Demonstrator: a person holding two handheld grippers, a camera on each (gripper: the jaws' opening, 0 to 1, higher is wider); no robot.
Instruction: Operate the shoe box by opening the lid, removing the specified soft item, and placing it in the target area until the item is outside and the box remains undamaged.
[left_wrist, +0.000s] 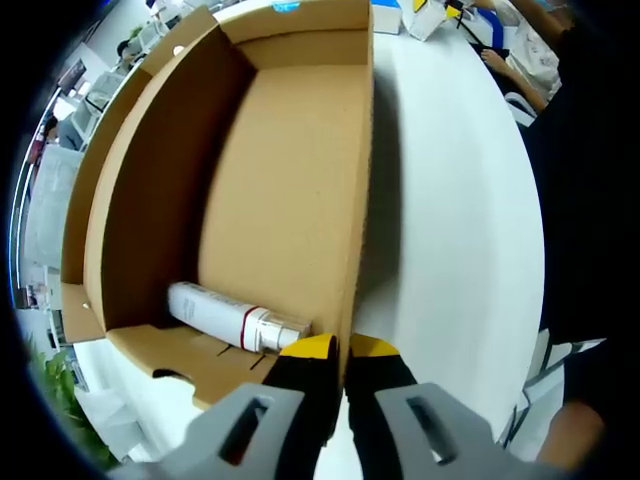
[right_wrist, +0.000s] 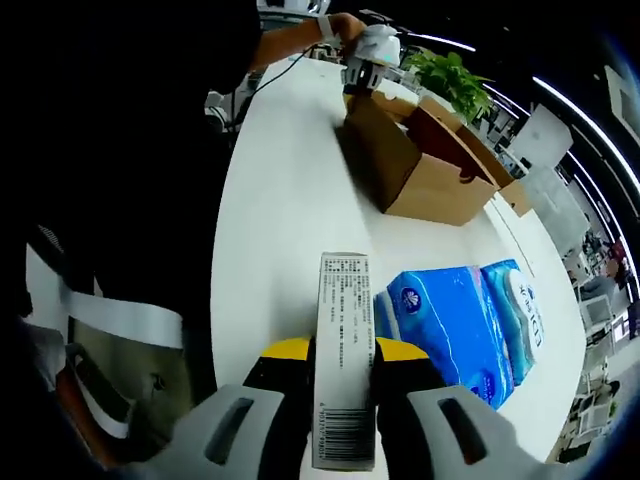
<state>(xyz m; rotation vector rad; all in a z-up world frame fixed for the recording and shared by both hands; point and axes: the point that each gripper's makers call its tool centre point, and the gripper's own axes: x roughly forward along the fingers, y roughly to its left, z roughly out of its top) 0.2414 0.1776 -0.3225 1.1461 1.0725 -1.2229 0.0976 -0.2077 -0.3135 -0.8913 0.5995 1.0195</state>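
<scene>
Left gripper view: the left gripper (left_wrist: 340, 352) is clenched on the near wall of the open cardboard shoe box (left_wrist: 290, 200). Inside, against that wall, lies a white tube (left_wrist: 232, 317) with a silver cap. In the right gripper view the right gripper (right_wrist: 340, 352) grasps a slim white printed carton (right_wrist: 344, 350); blue tissue packs (right_wrist: 455, 325) lie beside it, the shoe box farther off on the white table (right_wrist: 280, 230).

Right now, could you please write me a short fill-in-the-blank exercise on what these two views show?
1. The left gripper is shut on the ___ of the cardboard box.
2. A white ___ lies inside the box.
3. The right gripper holds a long, narrow ___.
4. The tissue packs on the table are ___.

Missing words: wall; tube; carton; blue
</scene>
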